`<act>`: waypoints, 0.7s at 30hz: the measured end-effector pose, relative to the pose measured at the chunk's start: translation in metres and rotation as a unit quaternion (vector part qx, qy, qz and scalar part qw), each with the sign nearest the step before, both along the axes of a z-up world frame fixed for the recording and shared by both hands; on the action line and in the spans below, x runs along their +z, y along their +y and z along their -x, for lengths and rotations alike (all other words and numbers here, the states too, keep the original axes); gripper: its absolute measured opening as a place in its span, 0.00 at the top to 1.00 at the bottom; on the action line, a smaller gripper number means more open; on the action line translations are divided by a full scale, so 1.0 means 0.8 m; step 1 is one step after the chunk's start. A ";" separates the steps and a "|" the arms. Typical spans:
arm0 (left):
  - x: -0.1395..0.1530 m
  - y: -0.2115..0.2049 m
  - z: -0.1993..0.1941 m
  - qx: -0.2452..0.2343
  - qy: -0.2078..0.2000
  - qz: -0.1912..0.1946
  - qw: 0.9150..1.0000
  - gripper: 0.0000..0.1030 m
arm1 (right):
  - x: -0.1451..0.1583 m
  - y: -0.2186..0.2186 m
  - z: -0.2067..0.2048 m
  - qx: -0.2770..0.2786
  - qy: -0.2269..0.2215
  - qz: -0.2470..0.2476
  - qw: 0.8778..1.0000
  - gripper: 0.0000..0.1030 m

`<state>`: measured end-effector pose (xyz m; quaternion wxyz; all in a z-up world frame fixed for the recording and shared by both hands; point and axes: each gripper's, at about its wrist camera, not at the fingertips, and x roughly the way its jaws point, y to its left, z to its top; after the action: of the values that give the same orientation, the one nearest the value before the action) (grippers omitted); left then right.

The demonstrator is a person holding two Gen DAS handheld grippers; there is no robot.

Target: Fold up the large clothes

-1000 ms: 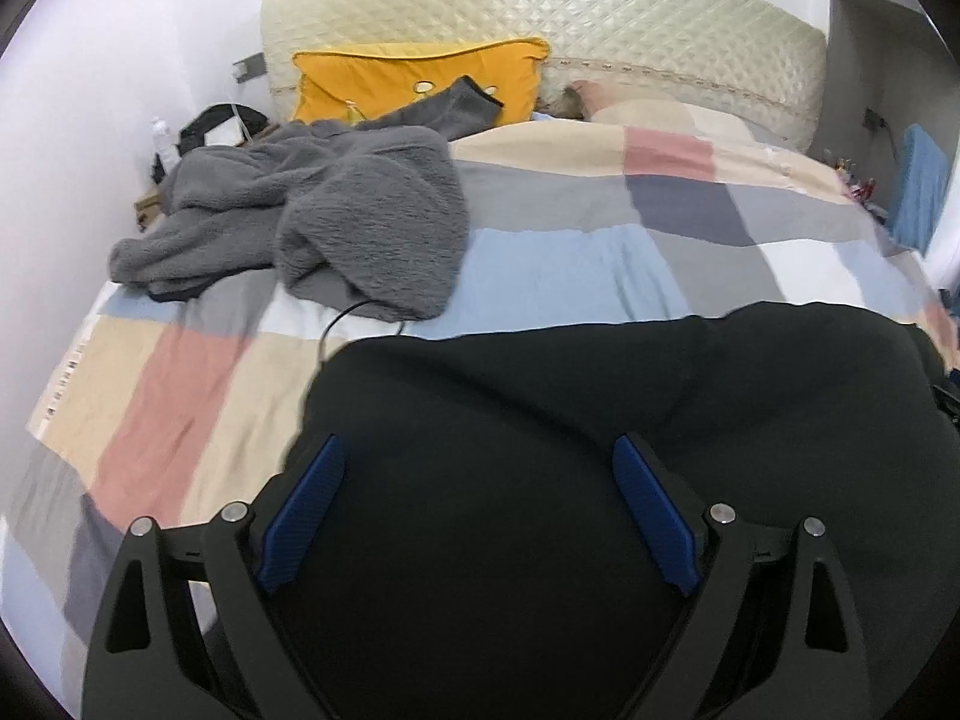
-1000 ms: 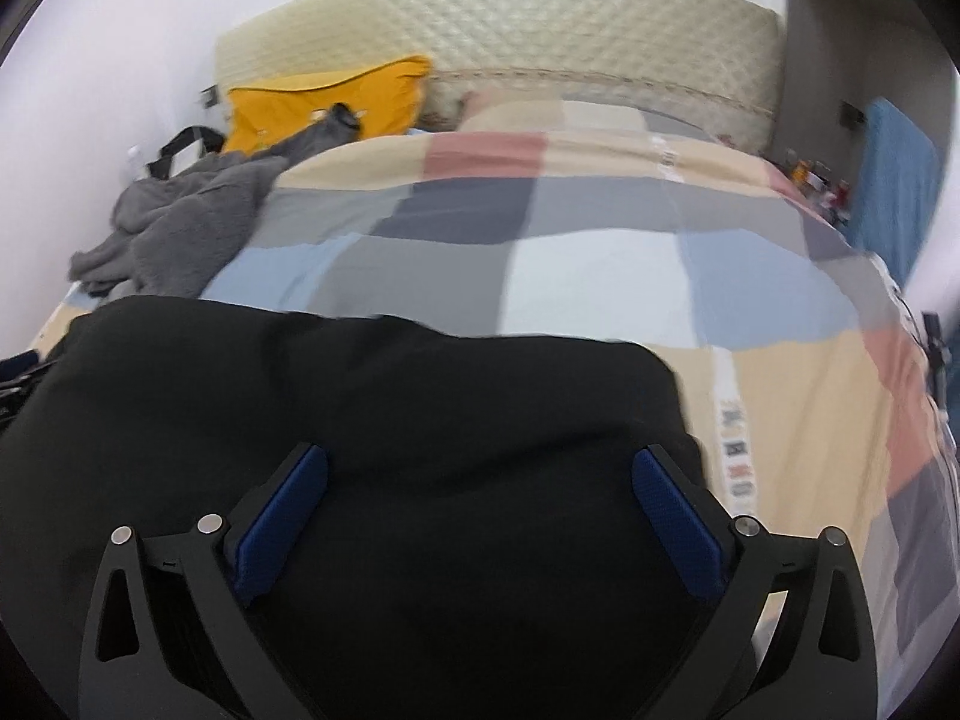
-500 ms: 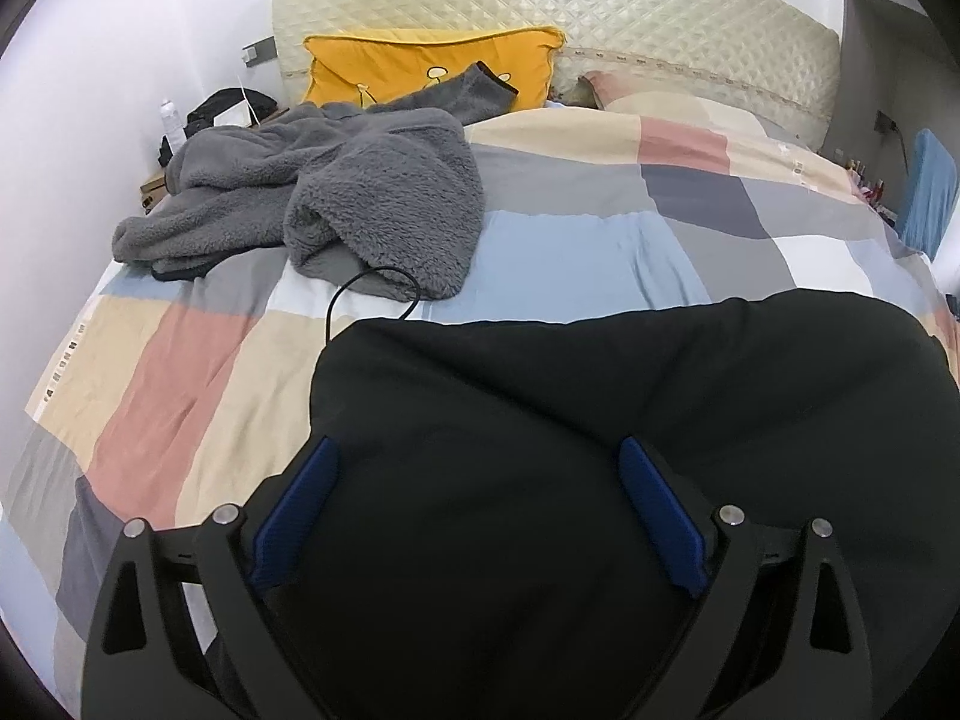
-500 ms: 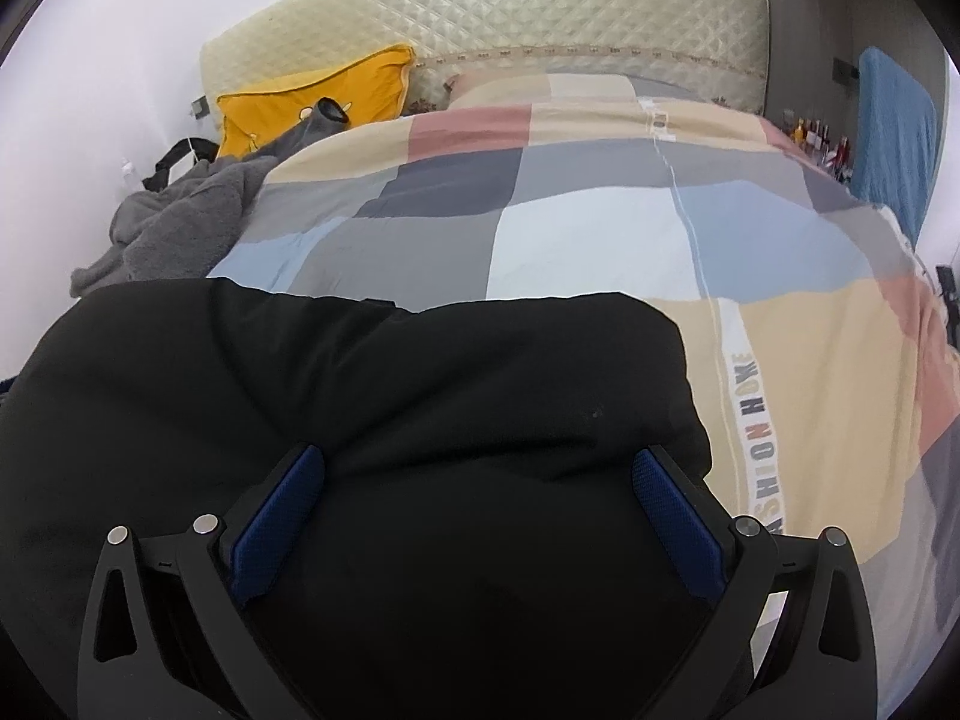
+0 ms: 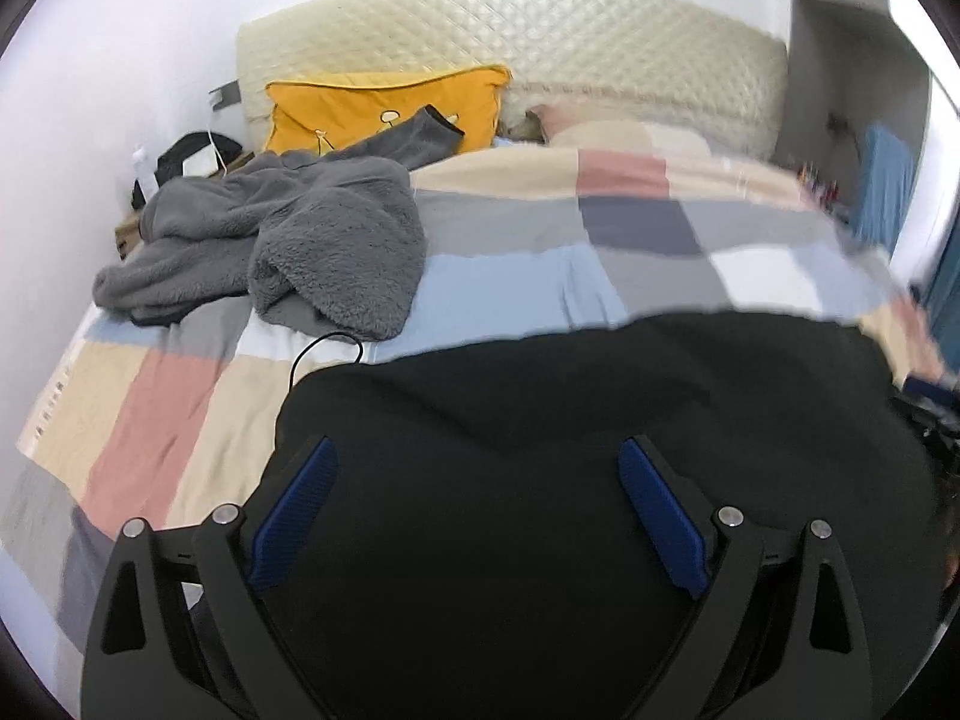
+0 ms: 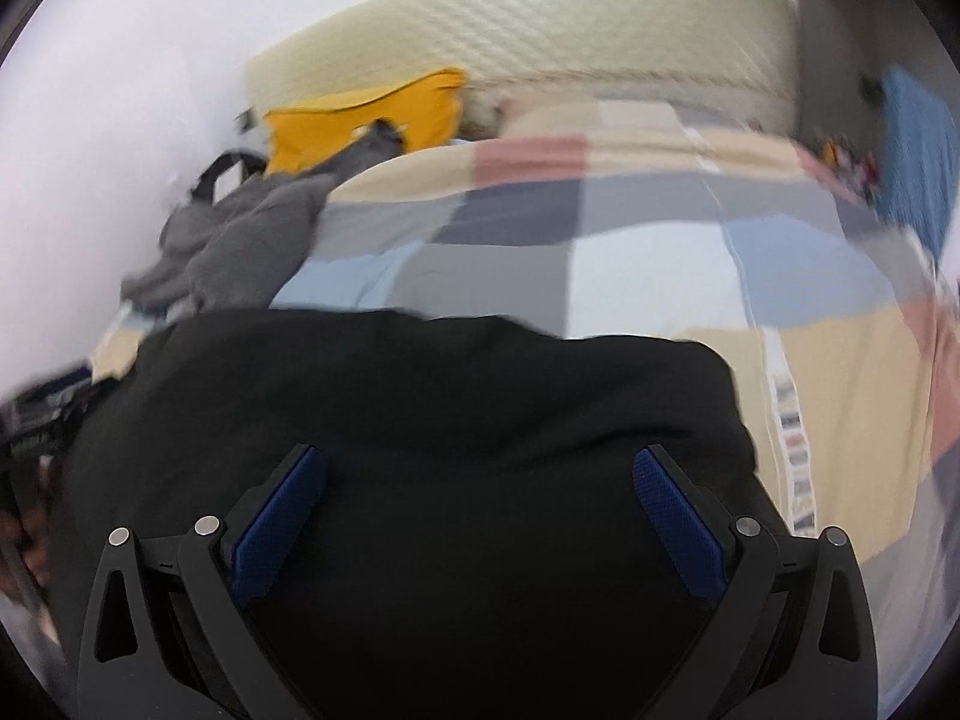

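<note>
A large black garment (image 5: 600,420) lies spread on the near part of the patchwork bed, folded into a wide block with a rounded far edge. My left gripper (image 5: 477,456) hovers over its left part, blue pads (image 5: 294,516) wide apart, open, with cloth below them. My right gripper (image 6: 478,459) is over the garment (image 6: 420,396) near its right edge, also open. The other gripper's black frame (image 6: 36,420) shows at the far left of the right wrist view. That view is blurred.
A grey fleece garment (image 5: 288,228) is heaped at the bed's far left, with a thin black cord (image 5: 327,348) beside it. A yellow pillow (image 5: 384,108) leans on the cream quilted headboard (image 5: 540,30). The patchwork cover (image 6: 660,252) stretches beyond the black garment.
Both wrist views have tilted up and shifted slightly, and the right one is now motion-blurred. The jaws stay wide apart over the black garment, which keeps its shape.
</note>
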<state>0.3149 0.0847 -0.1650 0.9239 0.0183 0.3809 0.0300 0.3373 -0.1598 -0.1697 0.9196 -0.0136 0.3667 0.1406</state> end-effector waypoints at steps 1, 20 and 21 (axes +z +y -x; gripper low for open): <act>-0.004 0.001 -0.003 -0.002 0.007 0.002 1.000 0.07 | -0.002 0.002 0.001 -0.001 -0.001 0.001 1.000 0.01; -0.014 -0.001 0.001 0.019 -0.002 -0.003 1.000 0.02 | -0.018 -0.006 0.001 -0.045 0.025 -0.039 0.998 0.01; -0.008 -0.002 0.004 0.020 -0.002 -0.003 1.000 0.02 | -0.010 -0.008 0.003 -0.041 0.030 -0.046 0.998 0.01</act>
<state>0.3115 0.0833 -0.1718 0.9237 0.0134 0.3795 0.0498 0.3349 -0.1663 -0.1775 0.9127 0.0484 0.3876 0.1198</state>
